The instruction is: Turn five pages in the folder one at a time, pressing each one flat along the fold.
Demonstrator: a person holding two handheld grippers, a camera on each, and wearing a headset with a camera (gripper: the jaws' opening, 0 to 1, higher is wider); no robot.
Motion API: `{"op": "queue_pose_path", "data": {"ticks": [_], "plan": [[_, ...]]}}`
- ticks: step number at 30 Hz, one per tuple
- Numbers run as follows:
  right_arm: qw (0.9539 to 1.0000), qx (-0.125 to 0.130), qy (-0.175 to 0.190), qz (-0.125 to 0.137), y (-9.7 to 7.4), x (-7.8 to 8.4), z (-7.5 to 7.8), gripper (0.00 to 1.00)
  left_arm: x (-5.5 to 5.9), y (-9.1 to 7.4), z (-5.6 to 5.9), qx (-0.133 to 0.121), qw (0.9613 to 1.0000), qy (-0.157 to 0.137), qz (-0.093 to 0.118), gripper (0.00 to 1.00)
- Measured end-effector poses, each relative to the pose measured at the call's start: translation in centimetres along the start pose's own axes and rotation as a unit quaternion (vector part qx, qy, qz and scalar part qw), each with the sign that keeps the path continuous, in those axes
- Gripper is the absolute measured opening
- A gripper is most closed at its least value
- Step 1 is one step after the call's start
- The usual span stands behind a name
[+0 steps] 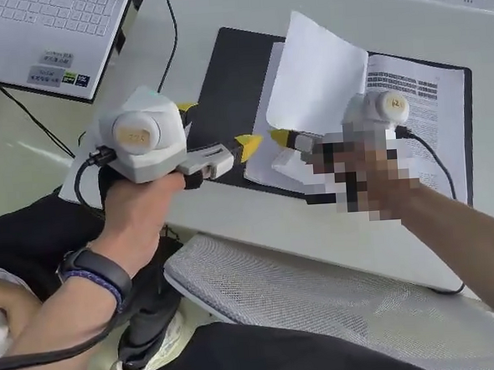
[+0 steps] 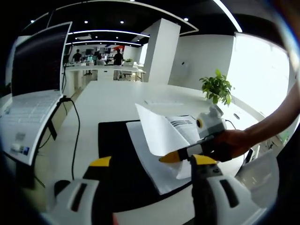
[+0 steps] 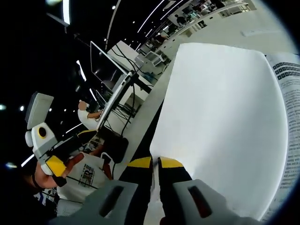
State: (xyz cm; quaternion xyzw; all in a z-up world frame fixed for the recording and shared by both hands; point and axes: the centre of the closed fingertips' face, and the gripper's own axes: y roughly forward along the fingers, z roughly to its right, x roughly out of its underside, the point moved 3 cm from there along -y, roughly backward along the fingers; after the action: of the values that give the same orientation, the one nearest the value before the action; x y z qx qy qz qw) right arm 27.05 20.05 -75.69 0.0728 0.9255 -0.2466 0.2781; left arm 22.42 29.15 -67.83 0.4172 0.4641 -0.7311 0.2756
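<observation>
Our right tool [image 1: 283,138] has its jaws pinched together on the near corner of a white page [image 1: 320,71]. The page stands lifted and curled above the open folder [image 1: 224,77] on the bench [image 1: 219,6], and in the right gripper view it rises straight ahead of the jaws. Our left tool [image 1: 218,128] hangs just to the left of the right tool, jaws spread wide with nothing between them, over the folder's dark cover. The grip is one small spot at the edge, so we judge that a quick pull across could crease or tear the page at the binding, or let it slip free. We cannot tell whether one sheet or two sit in the pinch, and two would spoil the count. The two tools' tips are near each other, so they may knock as the page comes over. A press away from the fold could buckle the page or slide the folder.
</observation>
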Motion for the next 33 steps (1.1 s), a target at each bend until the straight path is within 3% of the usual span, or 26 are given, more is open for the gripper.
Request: {"op": "queue_pose_path", "data": {"ticks": [3, 13, 18, 21, 23, 27, 29, 31, 33], "plan": [[0.9999, -0.009, -0.004, 0.009, 0.4, -0.6, -0.9, 0.06, 0.0, 0.1, 0.1, 0.001, 1.0000, 0.000, -0.001, 0.65], [0.9996, -0.022, 0.005, 0.019, 2.3, -0.7, -1.3, 0.14, -0.1, 0.4, 0.5, 0.008, 0.9999, 0.006, -0.005, 0.64], [0.9995, -0.017, 0.020, 0.015, 3.0, 0.0, -1.1, 0.15, 0.2, 0.2, 0.5, 0.009, 0.9999, 0.008, -0.010, 0.64], [0.9993, -0.015, 0.023, 0.025, 3.0, -0.3, -1.6, 0.17, 0.1, -0.1, 0.4, 0.007, 0.9999, 0.006, -0.009, 0.63], [0.9985, -0.027, 0.025, 0.041, 2.8, -0.8, -2.6, 0.18, 0.0, -0.3, 0.5, 0.006, 0.9999, 0.006, -0.006, 0.63], [0.9987, -0.028, 0.019, 0.039, 2.7, -0.7, -2.9, 0.18, 0.1, -0.3, 0.6, 0.006, 0.9999, 0.004, -0.009, 0.63], [0.9984, -0.036, 0.023, 0.038, 2.6, -0.5, -3.2, 0.25, 0.0, -0.3, 0.9, 0.008, 0.9999, 0.008, -0.009, 0.63], [0.9984, -0.039, 0.001, 0.041, 2.4, -0.5, -3.8, 0.30, -0.1, -0.3, 1.1, 0.009, 0.9999, 0.009, -0.008, 0.63], [0.9982, -0.044, -0.009, 0.038, 2.3, -0.4, -4.3, 0.29, 0.0, -0.3, 1.2, 0.010, 0.9998, 0.013, -0.008, 0.62]]}}
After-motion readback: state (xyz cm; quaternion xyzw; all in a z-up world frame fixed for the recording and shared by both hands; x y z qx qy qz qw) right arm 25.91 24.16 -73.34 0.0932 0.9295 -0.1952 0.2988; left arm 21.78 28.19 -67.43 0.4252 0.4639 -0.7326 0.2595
